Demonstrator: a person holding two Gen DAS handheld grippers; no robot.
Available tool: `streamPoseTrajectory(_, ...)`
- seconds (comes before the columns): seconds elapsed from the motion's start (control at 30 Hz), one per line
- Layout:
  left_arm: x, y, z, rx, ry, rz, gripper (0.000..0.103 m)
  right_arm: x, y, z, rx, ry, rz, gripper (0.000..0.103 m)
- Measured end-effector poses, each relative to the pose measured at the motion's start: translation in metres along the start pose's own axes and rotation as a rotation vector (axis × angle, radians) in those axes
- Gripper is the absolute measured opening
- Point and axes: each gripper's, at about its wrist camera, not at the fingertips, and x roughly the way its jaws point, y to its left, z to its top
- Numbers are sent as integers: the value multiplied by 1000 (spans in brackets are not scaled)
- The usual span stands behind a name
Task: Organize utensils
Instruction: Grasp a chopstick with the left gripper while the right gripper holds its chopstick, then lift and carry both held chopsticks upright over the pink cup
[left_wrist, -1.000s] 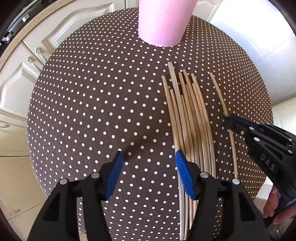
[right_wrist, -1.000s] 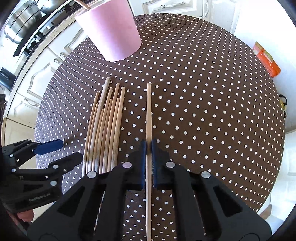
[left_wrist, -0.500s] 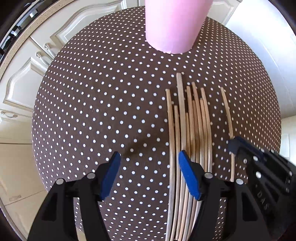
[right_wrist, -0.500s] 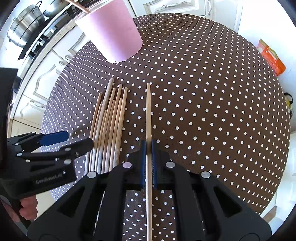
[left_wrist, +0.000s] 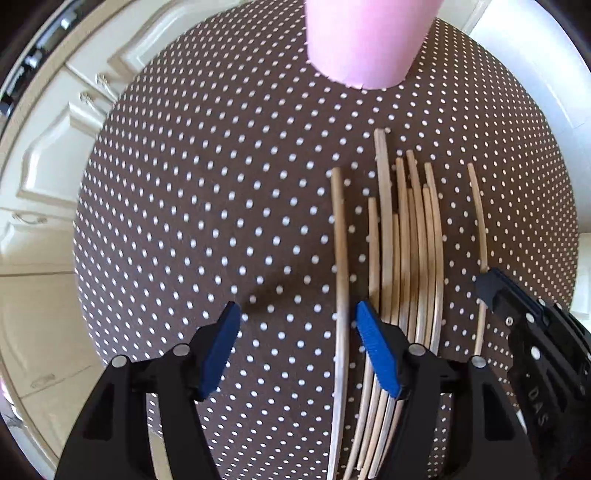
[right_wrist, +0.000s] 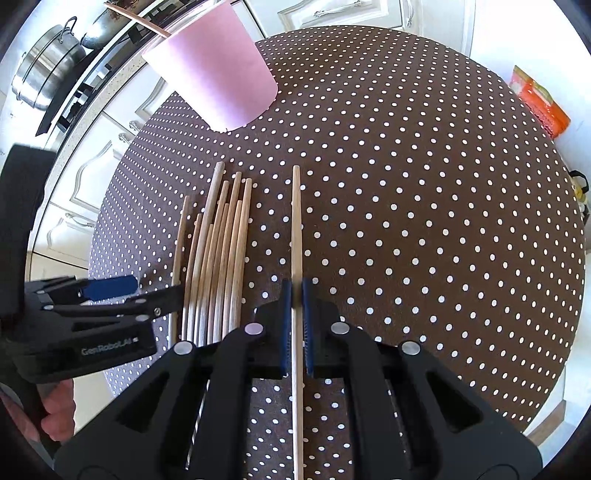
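A round table under a brown cloth with white dots (right_wrist: 424, 206) stood in a kitchen, with cream cupboards (left_wrist: 55, 147) behind it. A pink cup (right_wrist: 214, 85) stood at the far side with 1 stick already leaning out of its rim. Most of the work seemed left: a bunch of chopsticks (right_wrist: 218, 258) lay flat on the cloth, well short of the cup. The right gripper (right_wrist: 293, 321) was clamped on 1 chopstick (right_wrist: 296, 221) set apart to the right of the bunch; whether it had left the cloth could not be told. The left gripper (left_wrist: 295, 350) pointed down with its jaws spread, not gripping; the leftmost chopstick (left_wrist: 341, 277) of the bunch lay between them, just beside the right-hand pad.
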Motion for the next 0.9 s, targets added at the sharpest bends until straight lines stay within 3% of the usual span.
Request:
streamPoseTrajectory(0.07, -6, -12, 4, 40, -24, 31, 62, 0, 1, 0, 5, 1, 4, 6)
streamPoseTrajectory(0.1, -11, -21, 4, 51, -33, 19, 45, 1, 0, 0, 12, 4, 9, 6)
streamPoseTrajectory(0.13, -13, -25, 4, 50, -35, -42, 35, 1, -2, 1, 21, 9, 17, 6)
streamPoseTrajectory(0.17, -14, -26, 4, 42, -32, -65, 15, 1, -4, 2, 37, 13, 27, 6)
streamPoseTrajectory(0.2, -14, -29, 5, 47, -30, -65, 6, 1, -7, 2, 53, 13, 34, 6)
streamPoseTrajectory(0.33, -16, -32, -2, 102, -59, -2, 6, -1, -8, 0, 58, 19, 40, 6)
streamPoseTrajectory(0.47, -23, -14, -2, 62, -82, -51, 6, -6, -9, -6, 82, 9, 60, 6)
streamPoseTrajectory(0.57, -33, 1, -3, 45, -111, -25, 6, -12, -5, -6, 56, 1, 64, 6)
streamPoseTrajectory(0.73, -51, 19, -6, -12, -157, -29, 6, -32, 5, -1, 32, -48, 65, 6)
streamPoseTrajectory(0.9, -74, 51, -16, -76, -211, -81, 6, -55, 12, 9, 23, -111, 74, 6)
